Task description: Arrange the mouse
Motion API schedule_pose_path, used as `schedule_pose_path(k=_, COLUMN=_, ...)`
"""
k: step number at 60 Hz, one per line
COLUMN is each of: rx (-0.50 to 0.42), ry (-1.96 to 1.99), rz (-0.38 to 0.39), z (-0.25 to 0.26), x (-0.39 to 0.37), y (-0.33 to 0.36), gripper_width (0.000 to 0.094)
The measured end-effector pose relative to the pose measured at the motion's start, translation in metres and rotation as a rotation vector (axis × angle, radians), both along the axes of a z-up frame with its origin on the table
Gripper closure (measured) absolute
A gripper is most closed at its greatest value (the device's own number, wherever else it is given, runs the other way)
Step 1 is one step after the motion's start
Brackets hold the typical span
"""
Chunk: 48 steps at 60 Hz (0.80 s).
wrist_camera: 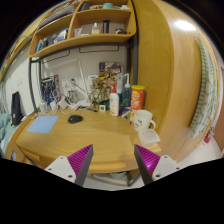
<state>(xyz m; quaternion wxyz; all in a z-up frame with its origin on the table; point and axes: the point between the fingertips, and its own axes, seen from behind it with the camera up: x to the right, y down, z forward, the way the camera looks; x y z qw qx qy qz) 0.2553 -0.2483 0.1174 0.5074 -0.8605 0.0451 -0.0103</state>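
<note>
A small room corner here, wooden shelves (85,38) up on the wall and a round wooden table (100,140) spread out below the camera. There's the mouse (75,119), dark and small, resting on the bare wood at the far side of the table, well beyond the fingers and a little left of the gap between them. Just to its left lies a pale blue mouse pad (43,124), flat on the tabletop, the mouse beside it and not on it. Moving outward, behind the mouse there's a clutter of cables and small items against the wall, too tangled to pick apart. Further right along the back edge: a potted plant (100,92), a white bottle (114,102), an orange canister (137,97), and nearer the table's right edge a white cup (143,120). The gripper (114,160) hangs over the near edge of the table, spread wide, purple pads (80,158) facing each other, nothing between them.
</note>
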Motion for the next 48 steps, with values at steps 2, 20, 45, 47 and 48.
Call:
schedule_pose_path(k=2, rx=-0.01, ry=0.006, rz=0.008, z=-0.003, x=-0.005, y=0.0, gripper_width=0.0107)
schedule_pose_path(k=20, rx=-0.077, ry=0.038, rz=0.107, z=-0.048, x=-0.115, y=0.077, gripper_width=0.0109)
schedule_pose_path(k=45, rx=-0.174, ry=0.059, rz=0.067, z=-0.101, x=-0.228, y=0.222, gripper_width=0.0095)
schedule_pose_path(k=47, rx=-0.177, ry=0.056, rz=0.062, z=-0.104, x=-0.23, y=0.234, gripper_width=0.0096)
schedule_pose_path(k=48, rx=-0.18, ry=0.054, rz=0.059, z=-0.105, x=-0.231, y=0.239, gripper_width=0.0098)
